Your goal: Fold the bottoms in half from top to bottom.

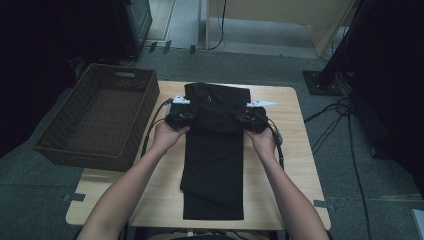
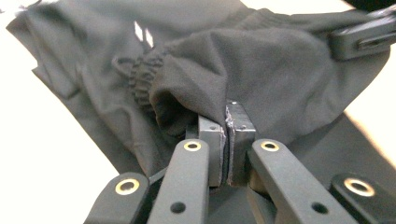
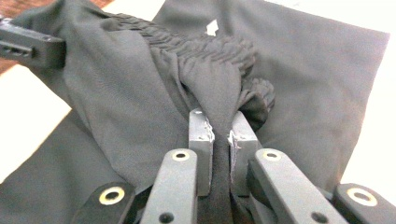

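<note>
Nearest you, the black trousers (image 1: 214, 165) lie flat on the counter (image 1: 295, 165), their long axis running straight away from you, from the near edge toward the far one. The near end sits squarely by the counter's front edge; the cloth there is a narrow, even strip lying smooth.

Farther up, about the middle of the counter, your two hands come in on either side of the garment. Your left gripper (image 1: 181, 118) meets the trousers at their left edge and your right gripper (image 1: 251, 121) at their right edge, the two level with each other across the cloth. In the left gripper view, the jaws are clamped tight on a fold of the black fabric (image 2: 261, 79), which bunches and rises out of the pinch. In the right gripper view, the jaws are likewise clenched on a thick gather of cloth (image 3: 219, 102) that runs down between them, with the puckered elastic waistband (image 3: 196, 44) just beyond.

Past your grippers, the lifted part of the trousers is folded over, and the layer beneath spreads wider toward the far edge of the counter.

To the left, beside the counter and overlapping its far left corner, stands a brown wicker basket (image 1: 145, 107), well apart from the trousers.
</note>
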The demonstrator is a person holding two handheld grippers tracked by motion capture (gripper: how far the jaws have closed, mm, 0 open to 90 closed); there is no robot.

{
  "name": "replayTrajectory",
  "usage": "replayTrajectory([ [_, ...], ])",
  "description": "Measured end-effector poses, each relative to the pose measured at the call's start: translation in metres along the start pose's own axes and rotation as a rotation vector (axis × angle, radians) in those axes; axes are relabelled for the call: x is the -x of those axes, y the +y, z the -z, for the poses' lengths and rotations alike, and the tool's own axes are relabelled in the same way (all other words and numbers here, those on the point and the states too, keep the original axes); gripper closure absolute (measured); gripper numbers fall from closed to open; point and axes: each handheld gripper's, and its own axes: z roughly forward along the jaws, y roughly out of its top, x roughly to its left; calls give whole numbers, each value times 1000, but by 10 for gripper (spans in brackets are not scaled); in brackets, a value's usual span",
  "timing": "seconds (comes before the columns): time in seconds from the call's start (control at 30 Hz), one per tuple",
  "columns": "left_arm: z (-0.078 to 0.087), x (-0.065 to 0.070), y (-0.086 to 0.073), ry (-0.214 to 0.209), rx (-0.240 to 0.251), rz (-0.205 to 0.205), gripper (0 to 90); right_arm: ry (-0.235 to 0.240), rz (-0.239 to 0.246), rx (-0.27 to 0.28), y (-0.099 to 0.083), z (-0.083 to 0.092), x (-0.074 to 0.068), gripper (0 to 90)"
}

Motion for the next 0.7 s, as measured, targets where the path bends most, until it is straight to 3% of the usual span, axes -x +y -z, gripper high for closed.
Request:
replayTrajectory([
  [0.07,17,9,-5,-26,-2,-16,880,30,12,11,-3,16,-10,837],
  [0.1,17,9,-5,-26,-2,-16,880,30,12,11,-3,16,-10,837],
  [0.13,31,17,-15,-58,-14,-29,879,65,28,14,-11,31,-20,836],
  [0.17,36,21,-21,-79,-25,-17,879,82,35,11,-17,36,-24,836],
  [0.27,44,35,-43,-105,-72,-50,877,118,48,-22,-38,45,-35,834],
  [0.47,31,39,-83,-125,-177,-20,875,149,39,-132,-76,38,-45,830],
  [0.57,21,38,-89,-114,-215,-23,874,136,44,-164,-86,29,-44,828],
  [0.63,14,38,-91,-93,-232,-48,873,130,56,-175,-90,24,-42,826],
  [0.7,6,35,-91,-84,-242,-53,872,133,50,-168,-91,19,-39,824],
])
